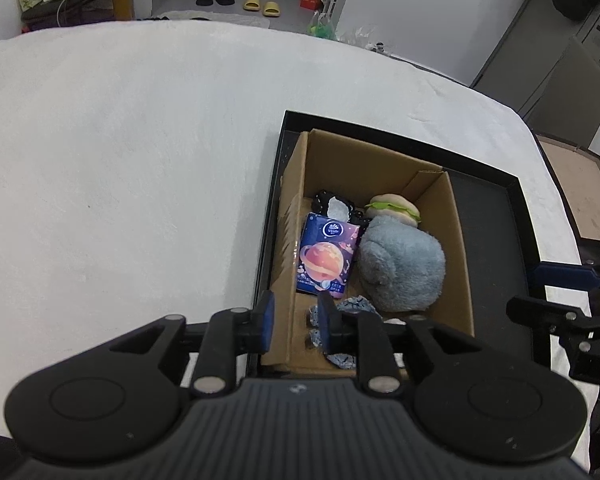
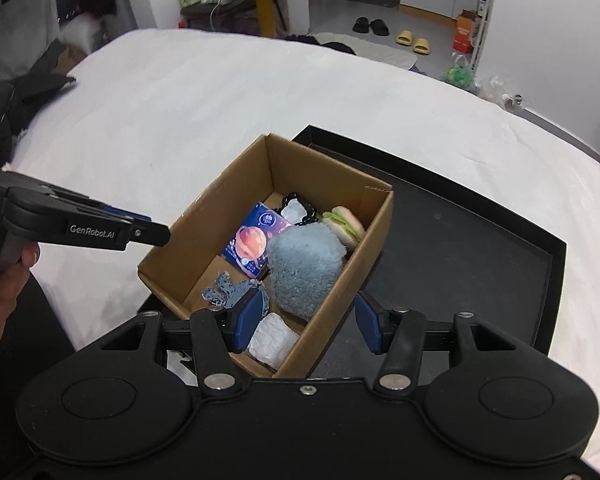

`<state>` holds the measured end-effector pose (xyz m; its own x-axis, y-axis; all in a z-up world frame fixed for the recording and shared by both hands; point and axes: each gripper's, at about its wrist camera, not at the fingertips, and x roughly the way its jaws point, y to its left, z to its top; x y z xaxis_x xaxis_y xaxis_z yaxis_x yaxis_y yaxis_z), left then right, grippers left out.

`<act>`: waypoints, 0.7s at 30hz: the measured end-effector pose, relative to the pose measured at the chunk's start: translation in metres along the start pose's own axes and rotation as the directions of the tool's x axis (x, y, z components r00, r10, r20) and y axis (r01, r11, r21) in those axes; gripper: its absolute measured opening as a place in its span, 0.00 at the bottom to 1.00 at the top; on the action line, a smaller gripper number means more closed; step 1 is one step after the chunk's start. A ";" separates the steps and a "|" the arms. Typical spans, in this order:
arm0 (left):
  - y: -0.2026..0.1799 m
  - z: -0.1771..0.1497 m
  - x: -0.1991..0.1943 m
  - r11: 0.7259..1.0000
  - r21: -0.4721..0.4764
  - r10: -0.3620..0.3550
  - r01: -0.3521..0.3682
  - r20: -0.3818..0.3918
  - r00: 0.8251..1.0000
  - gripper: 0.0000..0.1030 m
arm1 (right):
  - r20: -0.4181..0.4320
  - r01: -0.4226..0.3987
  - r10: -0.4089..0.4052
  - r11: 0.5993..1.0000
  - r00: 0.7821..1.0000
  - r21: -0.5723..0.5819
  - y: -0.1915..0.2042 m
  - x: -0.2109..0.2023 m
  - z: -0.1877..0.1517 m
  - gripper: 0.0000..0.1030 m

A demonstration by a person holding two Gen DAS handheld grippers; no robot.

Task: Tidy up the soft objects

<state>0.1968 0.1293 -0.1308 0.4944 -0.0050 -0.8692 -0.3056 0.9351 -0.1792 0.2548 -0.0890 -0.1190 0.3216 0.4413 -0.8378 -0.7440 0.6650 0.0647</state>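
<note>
A: Where do the soft things sit relative to the two grippers?

B: All of them lie inside the cardboard box [image 2: 370, 236], which stands in the left part of a black tray [image 2: 500, 264] on the white cloth-covered table [image 1: 120, 160]. The left gripper [image 1: 296, 320] hangs over the box's near-left corner: its left blue pad is outside the left wall, its right pad is above the box floor beside a scrap of blue denim fabric [image 1: 354, 305]. The jaws are apart and nothing is between them.

A: And the right one?

B: The right gripper [image 2: 308, 326] straddles the near-right corner of the box, jaws wide apart and holding nothing. Its left pad is over the interior by a white folded wipe pack [image 2: 271, 338]; its right pad is outside the right wall, above the tray.

A: Which way do the items run?

B: The blue tissue pack [image 1: 327, 258], printed with a planet, lies flat against the left wall, its long axis following the box's length, away from the camera, logo end at the far side. The grey-blue plush toy [image 1: 402, 268] fills the right half, a rounded lump with no clear axis. Behind it, a small burger plush [image 1: 394, 207] rests in the far-right corner, bun upward. A black-and-white item [image 1: 337, 208] sits at the far end; I cannot tell what it is.
</note>
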 end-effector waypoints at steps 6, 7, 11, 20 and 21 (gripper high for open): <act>-0.014 -0.004 -0.028 1.000 0.027 0.007 -0.008 0.040 0.999 0.53 | 0.023 0.007 -0.008 0.999 1.000 0.050 -0.009 -0.020 -0.009 0.56; -0.017 -0.006 -0.032 0.999 0.038 0.006 -0.008 0.046 0.999 0.56 | 0.031 0.010 -0.012 0.999 0.999 0.053 -0.011 -0.024 -0.012 0.58; -0.029 -0.015 -0.049 0.996 0.091 0.019 -0.026 0.073 0.997 0.64 | 0.068 0.020 -0.025 0.996 0.997 0.082 -0.017 -0.045 -0.025 0.63; -0.051 -0.033 -0.089 0.983 0.180 0.007 -0.024 0.093 0.996 0.82 | 0.141 0.040 -0.064 0.984 0.988 0.171 -0.027 -0.083 -0.050 0.76; -0.052 -0.035 -0.096 0.983 0.180 0.002 -0.021 0.104 0.995 0.86 | 0.152 0.041 -0.069 0.983 0.986 0.180 -0.027 -0.088 -0.053 0.81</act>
<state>0.1371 0.0685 -0.0541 0.5759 0.0337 -0.8168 -0.1640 0.9836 -0.0750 0.2154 -0.1779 -0.0756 0.4575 0.4812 -0.7477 -0.6125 0.7802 0.1273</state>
